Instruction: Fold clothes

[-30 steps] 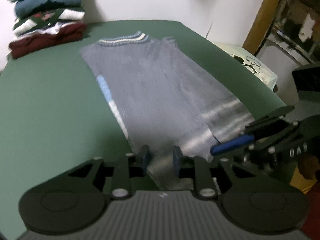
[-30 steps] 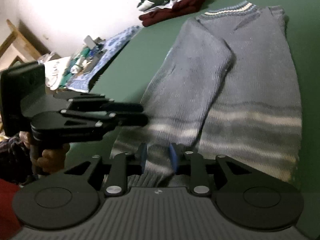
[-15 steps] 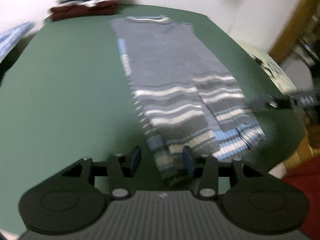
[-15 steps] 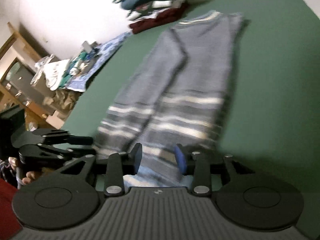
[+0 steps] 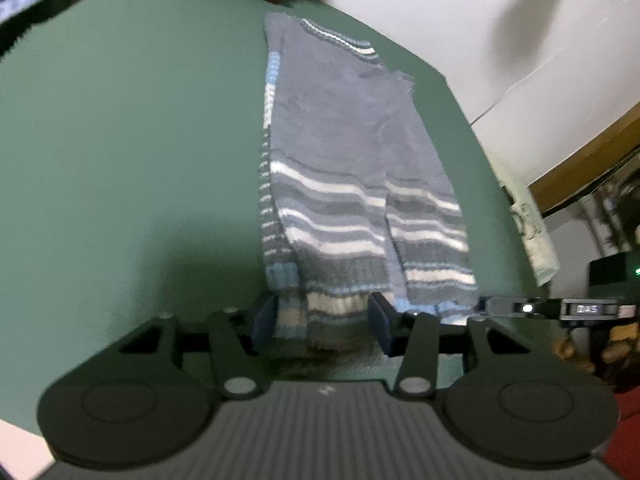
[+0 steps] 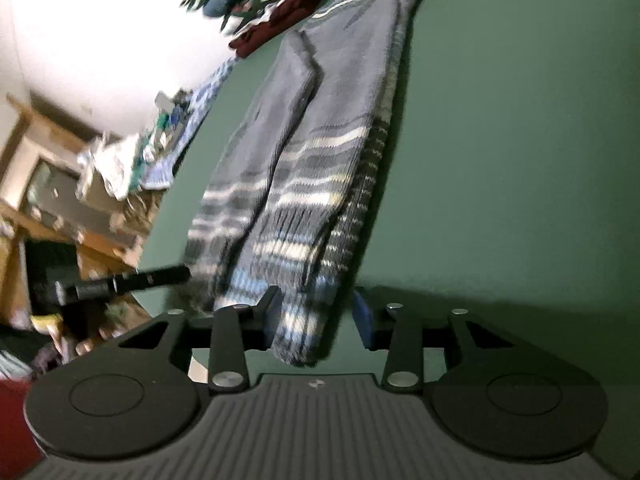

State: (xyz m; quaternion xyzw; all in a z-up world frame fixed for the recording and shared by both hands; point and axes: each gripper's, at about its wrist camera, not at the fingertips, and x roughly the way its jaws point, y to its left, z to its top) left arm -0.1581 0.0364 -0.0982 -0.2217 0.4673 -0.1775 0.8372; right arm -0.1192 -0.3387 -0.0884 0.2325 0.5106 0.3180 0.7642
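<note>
Your left gripper (image 5: 322,322) is opening, jaws apart with the sweater's (image 5: 352,152) striped hem lying loose between them. Your right gripper (image 6: 316,318) stands apart too, a folded cuff end between its jaws, touching neither pad. The sweater lies lengthwise on the green worktop (image 5: 132,140), sleeves folded in, collar at the far end. Beyond it sits a stack of folded clothes (image 6: 260,4).

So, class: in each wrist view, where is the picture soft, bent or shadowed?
Left wrist view: table edge bows from fisheye, sweater slightly soft, shadow under it. Right wrist view: clutter at left smeared, dark shadow beside the sweater's hem.
</note>
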